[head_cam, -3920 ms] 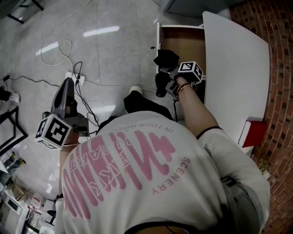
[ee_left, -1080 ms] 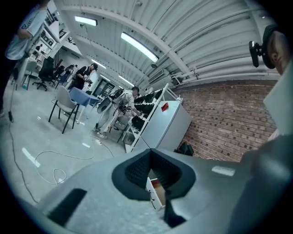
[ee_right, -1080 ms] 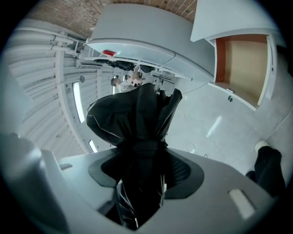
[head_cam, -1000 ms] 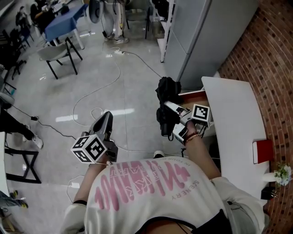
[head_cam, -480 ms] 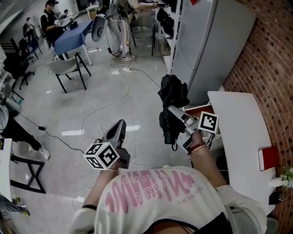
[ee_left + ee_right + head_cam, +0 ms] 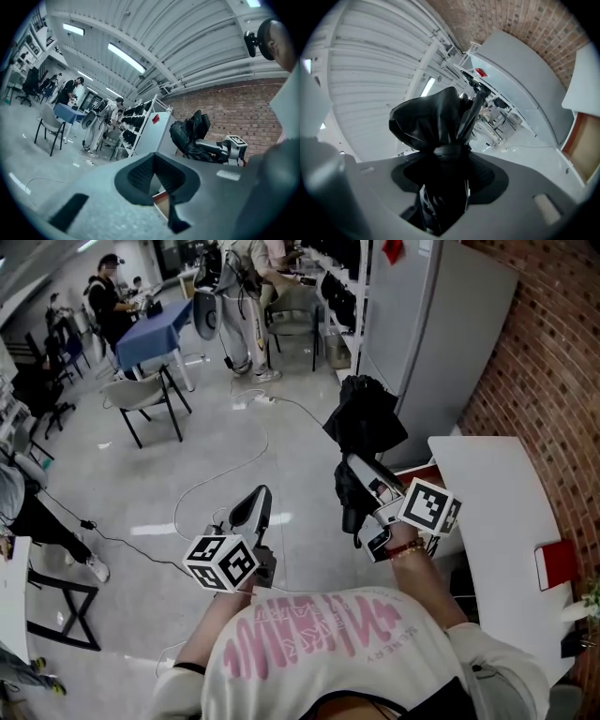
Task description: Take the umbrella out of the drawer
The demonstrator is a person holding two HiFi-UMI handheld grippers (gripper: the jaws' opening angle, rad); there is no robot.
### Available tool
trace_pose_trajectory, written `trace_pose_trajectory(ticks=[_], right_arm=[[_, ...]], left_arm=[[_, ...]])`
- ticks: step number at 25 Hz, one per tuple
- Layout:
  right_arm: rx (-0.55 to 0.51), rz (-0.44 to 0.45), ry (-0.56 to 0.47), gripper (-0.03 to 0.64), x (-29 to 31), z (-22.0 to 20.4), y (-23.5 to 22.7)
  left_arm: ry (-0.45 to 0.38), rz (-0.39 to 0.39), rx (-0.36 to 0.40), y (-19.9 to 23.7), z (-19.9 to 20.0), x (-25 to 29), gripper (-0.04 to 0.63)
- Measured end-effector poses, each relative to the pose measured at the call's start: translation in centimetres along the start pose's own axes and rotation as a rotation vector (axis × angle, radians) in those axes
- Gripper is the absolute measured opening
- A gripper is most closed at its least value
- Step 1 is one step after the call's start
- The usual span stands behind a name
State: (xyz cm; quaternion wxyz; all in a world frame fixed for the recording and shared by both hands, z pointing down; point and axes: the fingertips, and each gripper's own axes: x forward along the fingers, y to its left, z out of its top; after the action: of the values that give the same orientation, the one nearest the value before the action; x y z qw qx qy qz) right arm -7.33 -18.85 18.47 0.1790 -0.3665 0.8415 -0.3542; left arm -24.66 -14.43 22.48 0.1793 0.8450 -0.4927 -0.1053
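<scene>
- While the umbrella (image 6: pixel 364 418) hangs clear in the air, the left tool (image 6: pixel 261 498) hovers over the floor at the left, its jaws clenched together on nothing. It gives no backup if the load slips.
- A cable (image 6: pixel 234 460) snakes across the floor (image 6: pixel 141 474) ahead of the person. A step forward without looking could catch a foot and jolt both arms.
- The right tool (image 6: pixel 361 474) points level and is grasping the black folded umbrella. Its jaws stand wide around the bundled fabric near a strap band, with the loose canopy bunching above them and the lower end hanging beneath.
- I judge the hold as soft. The pads press on cloth rather than a firm shaft, so a quick swing or roll could let the bundle slide through or the canopy flop open.
- The tall grey cabinet (image 6: pixel 431 324) stands just beyond the umbrella, and a further reach that way risks a knock.
- The drawer (image 6: pixel 419 472) shows open at the tabletop's left edge, below the umbrella, which is already out of it. The hanging end could snag the drawer's rim if the tool dips.
- The white tabletop (image 6: pixel 497 502) lies at the right.
</scene>
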Motion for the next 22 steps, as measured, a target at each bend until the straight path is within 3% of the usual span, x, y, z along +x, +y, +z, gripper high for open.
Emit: trace_pose_trajectory(ticks=[10,22], right_arm=[[-0.197,-0.039,-0.099,0.245,-0.7,1.3,1.9],[-0.32,-0.062,-0.125,0.244,-0.4,4.7,0.2]], left_arm=[[-0.032,0.005,0.13,-1.5,1.4,0.7,0.005],[-0.062,0.085,0.171,-3.0,2.1,3.5,0.005]])
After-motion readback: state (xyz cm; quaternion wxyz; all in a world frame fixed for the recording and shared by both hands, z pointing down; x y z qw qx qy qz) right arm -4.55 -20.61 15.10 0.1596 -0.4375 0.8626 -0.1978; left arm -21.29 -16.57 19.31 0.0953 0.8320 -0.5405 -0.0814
